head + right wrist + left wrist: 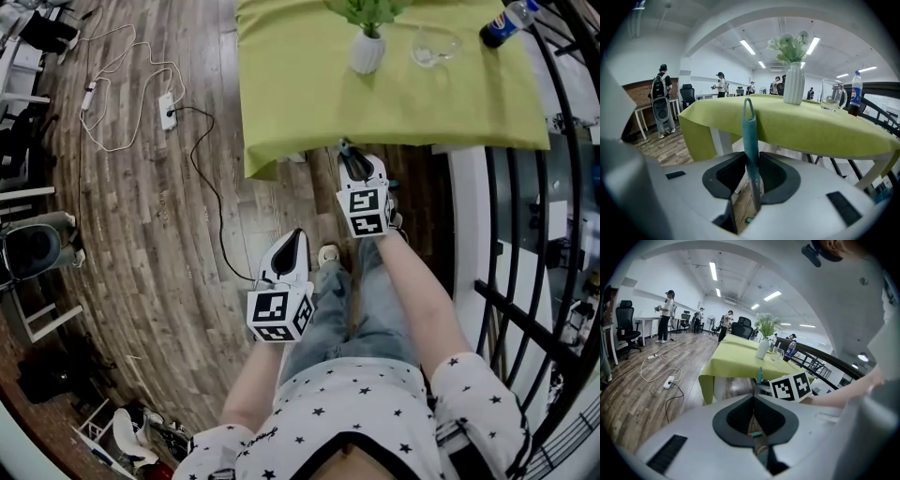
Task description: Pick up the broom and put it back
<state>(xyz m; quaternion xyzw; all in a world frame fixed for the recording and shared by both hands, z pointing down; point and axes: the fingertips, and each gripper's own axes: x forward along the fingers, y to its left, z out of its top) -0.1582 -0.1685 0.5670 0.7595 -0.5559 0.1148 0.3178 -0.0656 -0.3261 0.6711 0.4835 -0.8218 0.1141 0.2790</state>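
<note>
The broom's teal handle [750, 131], with a loop at its top, stands upright between the jaws of my right gripper [751, 157], which is shut on it just in front of the table's edge. The broom's head is hidden. In the head view the right gripper [349, 155] points at the near edge of the green-clothed table [309, 103]. My left gripper [294, 236] hangs lower and to the left over the wooden floor, its jaws together with nothing in them. From the left gripper view [753, 397] the handle [760, 375] shows beside the right gripper's marker cube [790, 386].
A white vase of flowers [367, 49], a glass mug [436, 45] and a cola bottle [506, 23] stand on the table. A power strip with cables [169, 108] lies on the floor to the left. A black railing [525, 216] runs along the right. People stand far off.
</note>
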